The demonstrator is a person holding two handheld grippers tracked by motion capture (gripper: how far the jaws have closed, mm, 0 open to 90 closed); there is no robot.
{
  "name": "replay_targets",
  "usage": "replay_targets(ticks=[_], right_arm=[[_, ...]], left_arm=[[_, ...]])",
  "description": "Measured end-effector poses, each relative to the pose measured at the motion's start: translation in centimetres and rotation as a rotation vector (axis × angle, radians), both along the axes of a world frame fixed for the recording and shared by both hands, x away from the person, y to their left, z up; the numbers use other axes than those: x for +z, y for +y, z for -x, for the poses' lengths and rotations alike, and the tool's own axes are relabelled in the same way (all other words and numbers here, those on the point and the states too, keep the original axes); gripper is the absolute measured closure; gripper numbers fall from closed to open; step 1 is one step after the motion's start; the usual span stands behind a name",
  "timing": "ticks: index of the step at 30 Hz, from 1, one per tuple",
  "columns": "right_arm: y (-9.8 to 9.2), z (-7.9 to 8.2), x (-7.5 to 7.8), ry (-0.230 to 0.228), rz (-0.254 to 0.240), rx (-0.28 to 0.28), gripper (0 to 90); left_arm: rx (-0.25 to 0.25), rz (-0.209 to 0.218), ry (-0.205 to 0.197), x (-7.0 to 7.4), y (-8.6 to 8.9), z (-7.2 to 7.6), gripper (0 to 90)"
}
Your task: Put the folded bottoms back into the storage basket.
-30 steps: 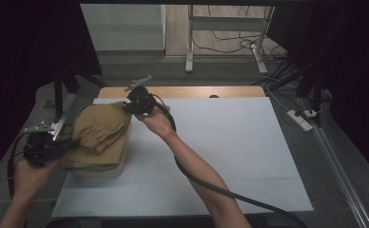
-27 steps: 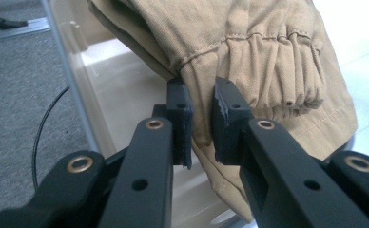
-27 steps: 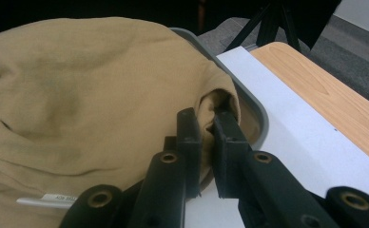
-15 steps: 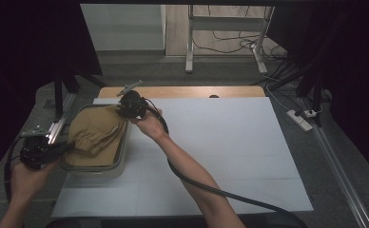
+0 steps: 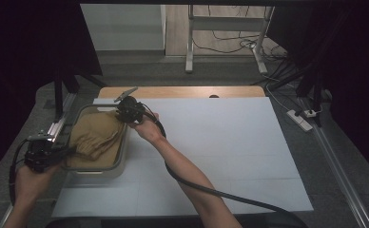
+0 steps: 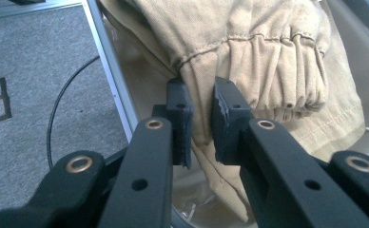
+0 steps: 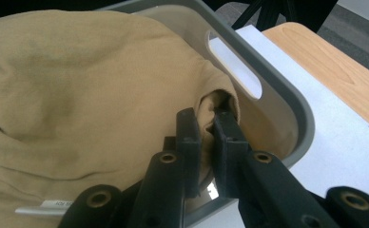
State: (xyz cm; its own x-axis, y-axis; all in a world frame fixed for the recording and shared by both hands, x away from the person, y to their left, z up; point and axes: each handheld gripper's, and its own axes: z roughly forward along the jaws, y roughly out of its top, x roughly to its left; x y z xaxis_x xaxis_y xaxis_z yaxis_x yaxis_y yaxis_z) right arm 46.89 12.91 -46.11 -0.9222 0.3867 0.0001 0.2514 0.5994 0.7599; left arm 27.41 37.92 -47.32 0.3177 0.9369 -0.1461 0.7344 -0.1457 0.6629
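Note:
A folded tan garment (image 5: 97,137) lies inside a grey plastic bin (image 5: 121,159) at the table's left. My left gripper (image 5: 59,153) sits at the bin's near left edge, shut on a gathered fold of the tan garment (image 6: 249,61) beside its elastic cuff. From the far right corner of the bin, my right gripper (image 5: 124,114) is shut on another bunched edge of the garment (image 7: 78,85), just inside the bin's wall (image 7: 277,90) with its handle slot. The cloth sags between the two grips and rests in the bin.
A white sheet (image 5: 220,142) covers the table to the right of the bin, with a wooden strip (image 5: 182,91) at its far edge. A metal rail (image 5: 54,126) runs along the left. A power strip (image 5: 300,118) and cables lie on the floor at the right.
Both grippers have come down and toward the left with the garment. It hung bunched above the bin before; now it lies spread inside it.

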Motion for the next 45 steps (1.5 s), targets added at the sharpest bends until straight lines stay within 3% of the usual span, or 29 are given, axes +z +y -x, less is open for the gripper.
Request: replay_targets(ticks=[9, 12, 15, 23, 28, 31, 36, 37, 40, 45], right_arm=[[0.5, 0.2, -1.2, 0.000, 0.024, 0.009, 81.1], [0.6, 0.4, -1.3, -0.027, 0.029, 0.026, 71.8], [0.6, 0.4, -1.2, -0.061, 0.030, 0.030, 60.6], [0.2, 0.4, -0.4, -0.085, 0.010, 0.019, 49.1], [-0.3, 0.6, 0.0, -0.050, -0.004, 0.014, 34.8], [-0.6, 0.8, 0.2, 0.004, -0.013, 0.019, 23.2], [-1.0, 1.2, 0.6, 0.064, -0.025, 0.009, 6.7], [-1.1, 1.4, 0.7, 0.082, -0.020, 0.010, 5.3], [-1.5, 1.9, 0.8, 0.080, -0.016, 0.028, 4.7], [-2.3, 2.7, 1.2, 0.077, -0.017, 0.050, 2.8]], left_arm=[[-0.006, -0.030, 0.008, -0.8, -0.3, 0.3, 77.2], [-0.011, -0.055, -0.007, -0.9, -0.5, 0.5, 73.6], [-0.013, -0.026, -0.030, -0.7, -0.4, 0.7, 64.2], [-0.045, 0.014, -0.080, -0.3, -0.8, 1.4, 50.6], [-0.092, 0.054, -0.118, -0.2, -1.5, 1.6, 33.6], [-0.124, 0.072, -0.140, 0.0, -2.1, 1.7, 25.1], [-0.141, 0.148, -0.119, 0.4, -3.2, 2.0, 14.2], [-0.141, 0.158, -0.110, 0.5, -3.5, 2.1, 12.8], [-0.159, 0.169, -0.093, 0.6, -4.3, 2.4, 7.5], [-0.182, 0.208, -0.093, 0.7, -5.5, 3.3, 2.7]])
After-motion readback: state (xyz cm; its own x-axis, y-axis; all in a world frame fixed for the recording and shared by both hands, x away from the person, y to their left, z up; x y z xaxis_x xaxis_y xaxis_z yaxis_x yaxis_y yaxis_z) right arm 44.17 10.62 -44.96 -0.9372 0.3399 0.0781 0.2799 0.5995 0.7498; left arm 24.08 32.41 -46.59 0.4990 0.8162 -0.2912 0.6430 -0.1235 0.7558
